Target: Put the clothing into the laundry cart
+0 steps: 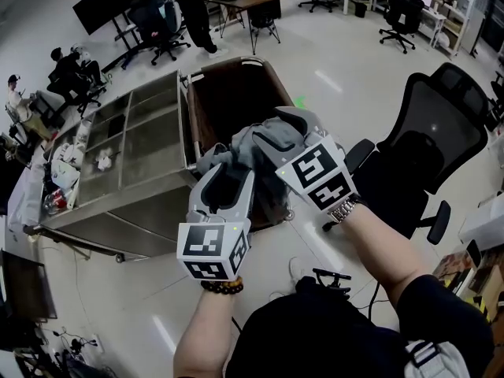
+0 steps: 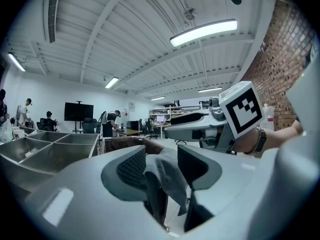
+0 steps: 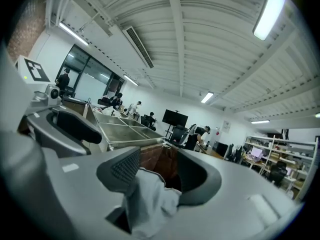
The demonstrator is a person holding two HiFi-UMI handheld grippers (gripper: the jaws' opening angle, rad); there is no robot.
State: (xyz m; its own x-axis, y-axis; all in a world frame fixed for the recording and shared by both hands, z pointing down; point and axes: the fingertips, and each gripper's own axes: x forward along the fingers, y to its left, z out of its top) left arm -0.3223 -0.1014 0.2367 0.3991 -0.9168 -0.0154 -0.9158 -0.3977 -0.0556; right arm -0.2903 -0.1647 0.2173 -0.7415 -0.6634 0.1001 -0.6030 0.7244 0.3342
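Observation:
A grey garment (image 1: pixel 260 150) hangs bunched over the near end of the brown laundry cart (image 1: pixel 230 93), held up between both grippers. My left gripper (image 1: pixel 227 173) grips its left part; in the left gripper view the cloth (image 2: pixel 167 176) fills the gap of the left gripper (image 2: pixel 160 166). My right gripper (image 1: pixel 276 132) holds the right part from above. In the right gripper view a pale fold (image 3: pixel 147 199) sits in the right gripper (image 3: pixel 157 169), pressed to the left pad, with the cart's brown inside (image 3: pixel 156 156) behind it.
A steel table with compartments (image 1: pixel 142 156) stands against the cart's left side. A black office chair (image 1: pixel 425 156) is close on the right. Further back are desks, chairs, a screen and several people.

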